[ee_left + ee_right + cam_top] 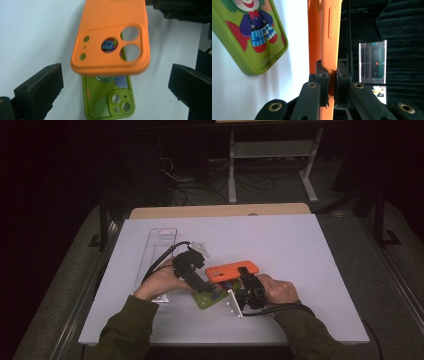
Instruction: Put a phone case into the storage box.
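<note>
Your right gripper (329, 82) is clamped on the orange case (112, 37), held above the green case (107, 102); your left gripper (115, 85) gapes wide, gripping nothing.

Dim room with a lit white desk (300, 250); the orange phone case (112, 37) is slightly soft close up, its surroundings dark.

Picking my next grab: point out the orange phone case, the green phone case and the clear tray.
orange phone case (111, 47), left gripper view, on its raised camera panel.
green phone case (105, 105), left gripper view, on its back near the lens holes.
clear tray (159, 245), high view, on its upper half.
</note>
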Demonstrator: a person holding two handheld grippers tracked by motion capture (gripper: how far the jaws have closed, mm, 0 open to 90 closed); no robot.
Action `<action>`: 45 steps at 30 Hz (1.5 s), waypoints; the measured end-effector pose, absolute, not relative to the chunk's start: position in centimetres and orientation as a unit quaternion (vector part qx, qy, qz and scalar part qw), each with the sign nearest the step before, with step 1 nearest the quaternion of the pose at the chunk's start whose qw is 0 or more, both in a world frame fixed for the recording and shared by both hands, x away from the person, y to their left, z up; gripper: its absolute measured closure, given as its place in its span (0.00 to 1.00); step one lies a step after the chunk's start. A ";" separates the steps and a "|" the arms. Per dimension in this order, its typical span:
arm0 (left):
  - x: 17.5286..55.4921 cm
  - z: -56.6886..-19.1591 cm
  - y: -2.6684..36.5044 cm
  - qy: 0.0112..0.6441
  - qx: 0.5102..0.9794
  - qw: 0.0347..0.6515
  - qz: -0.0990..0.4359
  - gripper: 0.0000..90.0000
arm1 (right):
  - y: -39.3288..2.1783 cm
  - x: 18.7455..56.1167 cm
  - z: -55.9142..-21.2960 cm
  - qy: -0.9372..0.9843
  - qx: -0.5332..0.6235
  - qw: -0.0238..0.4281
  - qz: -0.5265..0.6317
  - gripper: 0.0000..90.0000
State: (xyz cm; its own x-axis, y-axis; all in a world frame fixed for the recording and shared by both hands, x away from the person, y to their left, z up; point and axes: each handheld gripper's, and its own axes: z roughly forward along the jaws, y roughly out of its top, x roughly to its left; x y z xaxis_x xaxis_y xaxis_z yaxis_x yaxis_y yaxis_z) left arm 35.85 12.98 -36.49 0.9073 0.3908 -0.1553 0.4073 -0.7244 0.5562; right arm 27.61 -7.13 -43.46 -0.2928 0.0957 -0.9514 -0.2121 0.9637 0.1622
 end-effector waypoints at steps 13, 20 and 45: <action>36.0 -36.4 13.3 0.225 0.926 0.304 -0.005 0.00 | -8.2 28.6 -42.6 0.816 0.028 0.554 0.166 0.92; 36.1 -36.5 13.4 0.226 0.926 0.302 0.006 0.00 | -8.7 29.0 -42.2 0.821 0.077 0.531 0.196 0.92; 36.1 -36.5 13.3 0.221 0.927 0.303 0.016 0.00 | -10.7 30.7 -40.9 0.829 0.226 0.417 0.295 0.92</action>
State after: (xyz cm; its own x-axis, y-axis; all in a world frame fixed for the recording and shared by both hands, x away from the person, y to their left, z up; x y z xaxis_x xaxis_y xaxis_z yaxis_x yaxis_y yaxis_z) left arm 36.07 13.28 -36.47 0.9016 0.4199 -0.1042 0.4002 -0.7179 0.5696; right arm 30.73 -10.70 -40.85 -0.5502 0.6206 -0.5587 0.1284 0.7240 0.6777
